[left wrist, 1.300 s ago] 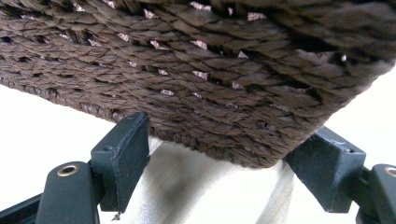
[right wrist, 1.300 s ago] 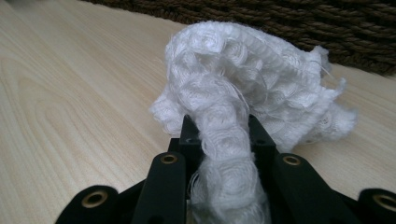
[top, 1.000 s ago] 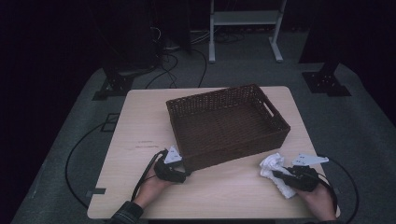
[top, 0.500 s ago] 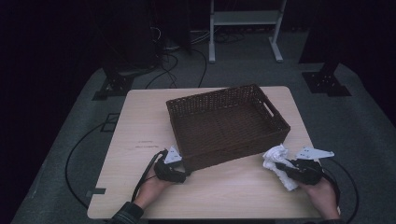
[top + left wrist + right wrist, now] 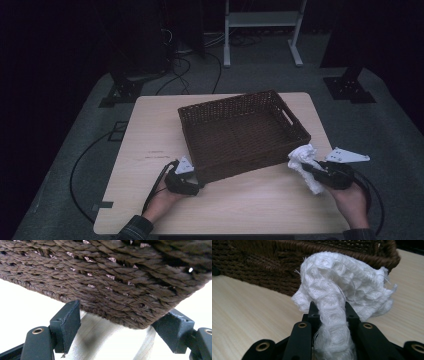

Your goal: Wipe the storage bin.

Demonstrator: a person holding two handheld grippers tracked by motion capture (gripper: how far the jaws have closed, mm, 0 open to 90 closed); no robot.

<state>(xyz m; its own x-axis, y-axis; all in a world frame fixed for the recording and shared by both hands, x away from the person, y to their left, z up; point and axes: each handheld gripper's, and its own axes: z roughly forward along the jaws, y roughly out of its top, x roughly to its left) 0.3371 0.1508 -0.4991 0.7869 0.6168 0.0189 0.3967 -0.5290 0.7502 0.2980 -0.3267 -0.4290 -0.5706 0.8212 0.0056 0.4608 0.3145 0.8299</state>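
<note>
A dark brown woven basket [image 5: 235,102] stands on the light wooden table [image 5: 150,130]. My left gripper [image 5: 196,184] is at the basket's near left corner. In the left gripper view its jaws [image 5: 125,307] stand wide around that corner [image 5: 112,290], one pad against the weave on each side. A crumpled white cloth [image 5: 302,156] hangs above the table by the basket's near right corner, with my right gripper [image 5: 312,170] shut on it. In the right gripper view the cloth [image 5: 342,282] bulges over the jaws [image 5: 329,307], just short of the basket wall [image 5: 262,265].
The table's near edge runs just below both hands. Cables [image 5: 80,170] lie on the grey floor to the left. A white metal stand [image 5: 260,30] and dark equipment bases [image 5: 350,85] are beyond the table.
My right gripper has risen with the white cloth and come a little nearer the basket's rim. The left gripper and the basket have kept still.
</note>
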